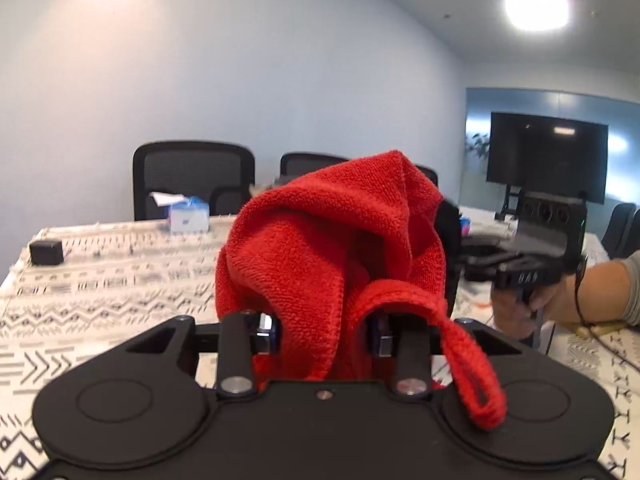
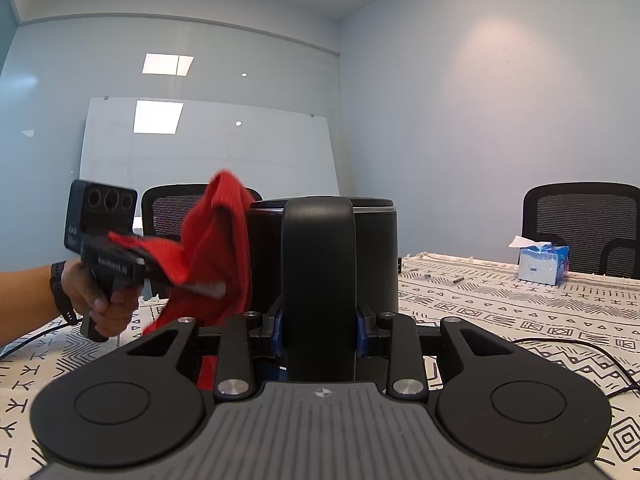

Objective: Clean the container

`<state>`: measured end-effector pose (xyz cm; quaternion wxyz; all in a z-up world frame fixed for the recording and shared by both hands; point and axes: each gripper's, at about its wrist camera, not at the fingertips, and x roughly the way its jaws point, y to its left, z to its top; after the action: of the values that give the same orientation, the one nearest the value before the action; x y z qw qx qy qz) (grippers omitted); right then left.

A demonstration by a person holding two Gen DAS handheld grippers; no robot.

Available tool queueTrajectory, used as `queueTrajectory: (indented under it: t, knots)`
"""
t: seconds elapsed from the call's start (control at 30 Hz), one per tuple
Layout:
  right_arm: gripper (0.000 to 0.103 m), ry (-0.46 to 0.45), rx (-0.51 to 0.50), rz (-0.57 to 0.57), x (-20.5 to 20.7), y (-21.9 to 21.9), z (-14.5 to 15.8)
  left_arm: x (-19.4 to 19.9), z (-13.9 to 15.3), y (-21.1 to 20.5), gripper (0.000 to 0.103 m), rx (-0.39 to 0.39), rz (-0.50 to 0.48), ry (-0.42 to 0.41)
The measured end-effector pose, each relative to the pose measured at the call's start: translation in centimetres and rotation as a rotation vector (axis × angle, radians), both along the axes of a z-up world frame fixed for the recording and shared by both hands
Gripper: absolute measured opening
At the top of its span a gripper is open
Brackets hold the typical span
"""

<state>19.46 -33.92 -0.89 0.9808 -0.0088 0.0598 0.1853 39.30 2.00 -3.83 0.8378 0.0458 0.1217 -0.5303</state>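
My left gripper (image 1: 324, 332) is shut on a bunched red cloth (image 1: 332, 240) that fills the middle of the left wrist view and hides most of what lies behind it. A black cylindrical container (image 2: 376, 248) stands upright above the table, and my right gripper (image 2: 318, 332) is shut on its broad black handle (image 2: 318, 264). In the right wrist view the red cloth (image 2: 212, 240) hangs from the left gripper (image 2: 200, 284) and lies against the container's left side. A sliver of the container (image 1: 448, 232) shows behind the cloth, with the right gripper (image 1: 480, 256) beside it.
A patterned tablecloth (image 2: 520, 312) covers the table. A blue tissue box (image 2: 544, 264) and a small black cube (image 1: 46, 252) sit near the far edge. Black office chairs (image 1: 192, 176) line that side. A dark screen (image 1: 548, 156) stands at the right; a black cable (image 2: 580, 352) lies on the cloth.
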Motion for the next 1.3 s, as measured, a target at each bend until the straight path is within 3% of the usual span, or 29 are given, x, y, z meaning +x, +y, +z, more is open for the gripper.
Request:
queueTrajectory:
  t: [0.07, 0.27, 0.37, 0.47, 0.57, 0.73, 0.87, 1.0, 1.13, 1.3]
  knots:
    - [0.030, 0.000, 0.000, 0.000, 0.0, 0.0, 0.0, -0.2, 0.3, -0.1, 0.041, 0.006, 0.013, -0.005]
    - [0.030, 0.000, 0.000, -0.001, -0.1, 0.0, 0.0, -1.6, 2.4, 0.2, 0.041, -0.091, 0.035, -0.057]
    - [0.030, 0.000, -0.001, -0.001, 0.0, 0.0, 0.0, -1.5, 1.1, 0.2, 0.042, -0.096, 0.052, -0.033]
    - [0.030, 0.000, -0.001, -0.001, -0.1, 0.1, 0.0, -1.4, -0.3, -0.2, 0.042, -0.045, 0.071, -0.005]
    - [0.030, 0.000, -0.001, -0.002, -0.1, 0.1, 0.0, -1.8, 0.2, -0.4, 0.042, -0.030, 0.084, -0.003]
    - [0.030, 0.000, -0.001, -0.001, -0.1, 0.1, 0.0, -3.0, 1.9, -0.4, 0.042, -0.088, 0.089, -0.063]
    - [0.030, 0.000, -0.001, -0.001, -0.1, 0.1, 0.0, -3.3, 0.9, -0.6, 0.042, -0.102, 0.125, -0.048]
    - [0.030, -0.002, 0.000, 0.000, -0.2, 0.1, 0.0, -3.7, 0.1, -1.4, 0.042, -0.041, 0.181, -0.020]
    - [0.030, -0.003, 0.000, 0.002, -0.2, 0.1, 0.0, -4.4, 1.5, -2.6, 0.042, 0.019, 0.242, -0.021]
    - [0.030, -0.004, -0.005, 0.004, -0.3, 0.2, 0.0, -5.6, 2.7, -3.6, 0.043, 0.026, 0.318, -0.028]
